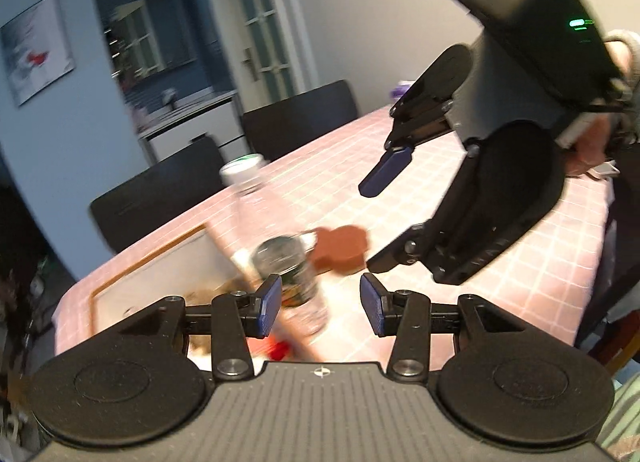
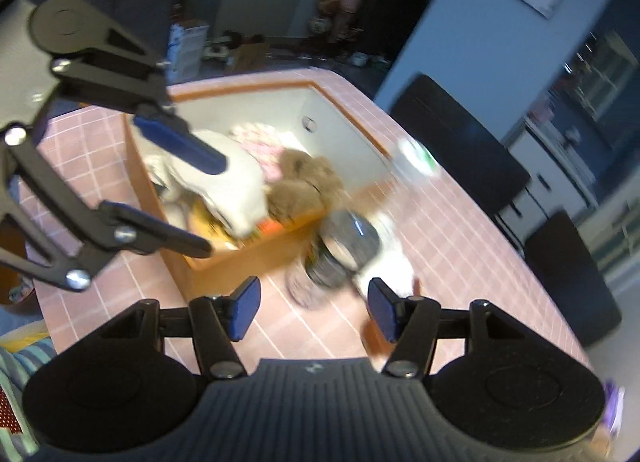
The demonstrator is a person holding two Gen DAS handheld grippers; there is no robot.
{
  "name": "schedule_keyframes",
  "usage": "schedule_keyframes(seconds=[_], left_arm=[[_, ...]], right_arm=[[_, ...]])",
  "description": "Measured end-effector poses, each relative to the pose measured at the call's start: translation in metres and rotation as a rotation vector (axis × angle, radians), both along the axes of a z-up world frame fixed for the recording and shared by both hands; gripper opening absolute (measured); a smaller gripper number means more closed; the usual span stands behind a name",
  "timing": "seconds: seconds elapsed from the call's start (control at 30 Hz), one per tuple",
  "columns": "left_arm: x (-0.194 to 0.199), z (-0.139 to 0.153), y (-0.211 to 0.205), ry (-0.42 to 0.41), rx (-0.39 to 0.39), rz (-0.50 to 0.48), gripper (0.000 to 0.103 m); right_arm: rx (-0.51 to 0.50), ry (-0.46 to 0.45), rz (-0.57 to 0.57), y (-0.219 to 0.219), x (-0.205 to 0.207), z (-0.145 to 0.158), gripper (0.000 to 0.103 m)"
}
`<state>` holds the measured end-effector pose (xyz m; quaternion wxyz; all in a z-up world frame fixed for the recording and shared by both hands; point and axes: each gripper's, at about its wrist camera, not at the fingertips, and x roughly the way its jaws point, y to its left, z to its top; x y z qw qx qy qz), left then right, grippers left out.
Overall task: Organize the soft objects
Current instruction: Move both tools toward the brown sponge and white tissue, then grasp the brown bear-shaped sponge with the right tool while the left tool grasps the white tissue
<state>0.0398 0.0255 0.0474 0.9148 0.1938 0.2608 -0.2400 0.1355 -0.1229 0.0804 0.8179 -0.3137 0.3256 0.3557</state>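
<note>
An orange box with a white inside stands on the pink checked table; it holds a white plush, a brown plush and a pink-white soft item. My left gripper is open and empty above the box; in its own view the box lies below left. My right gripper is open and empty over the table beside the box, and shows in the left wrist view. A brown soft thing lies on the table.
A dark jar and a clear bottle with a white-green cap stand by the box, blurred. Dark chairs line the far table edge. A purple item lies at the right.
</note>
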Motion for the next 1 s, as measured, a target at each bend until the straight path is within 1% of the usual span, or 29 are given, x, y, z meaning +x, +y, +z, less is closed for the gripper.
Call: schedule_keyframes(seconds=[0.1, 0.17, 0.23, 0.27, 0.3, 0.43, 0.5, 0.6, 0.67, 0.83, 1.0], left_arm=[[0.01, -0.01, -0.023, 0.003, 0.004, -0.035, 0.052], [0.022, -0.019, -0.038, 0.015, 0.014, -0.051, 0.052], [0.034, -0.03, -0.051, 0.018, 0.036, -0.063, 0.052], [0.04, -0.035, -0.057, 0.021, 0.047, -0.064, 0.052], [0.046, -0.039, -0.062, 0.029, 0.057, -0.062, 0.052], [0.072, -0.053, -0.082, 0.067, 0.109, -0.058, 0.052], [0.084, -0.057, -0.089, 0.082, 0.143, -0.047, 0.05], [0.102, -0.061, -0.096, 0.126, 0.182, -0.028, 0.05], [0.11, -0.061, -0.098, 0.149, 0.201, -0.032, 0.05], [0.114, -0.062, -0.106, 0.154, 0.266, -0.021, 0.05], [0.12, -0.059, -0.11, 0.162, 0.287, -0.009, 0.05]], right_arm=[[0.017, 0.031, -0.064, -0.026, 0.013, -0.017, 0.067], [0.03, 0.051, -0.104, -0.04, 0.025, -0.03, 0.067], [0.055, 0.07, -0.136, -0.051, 0.037, -0.041, 0.072], [0.067, 0.073, -0.147, -0.055, 0.044, -0.047, 0.077], [0.076, 0.073, -0.154, -0.057, 0.05, -0.053, 0.078], [0.094, 0.089, -0.16, -0.063, 0.077, -0.075, 0.079], [0.093, 0.106, -0.154, -0.062, 0.092, -0.087, 0.083], [0.088, 0.133, -0.135, -0.061, 0.112, -0.101, 0.084], [0.09, 0.144, -0.122, -0.06, 0.125, -0.11, 0.085], [0.122, 0.187, -0.111, -0.058, 0.147, -0.129, 0.085], [0.142, 0.2, -0.11, -0.05, 0.163, -0.146, 0.085]])
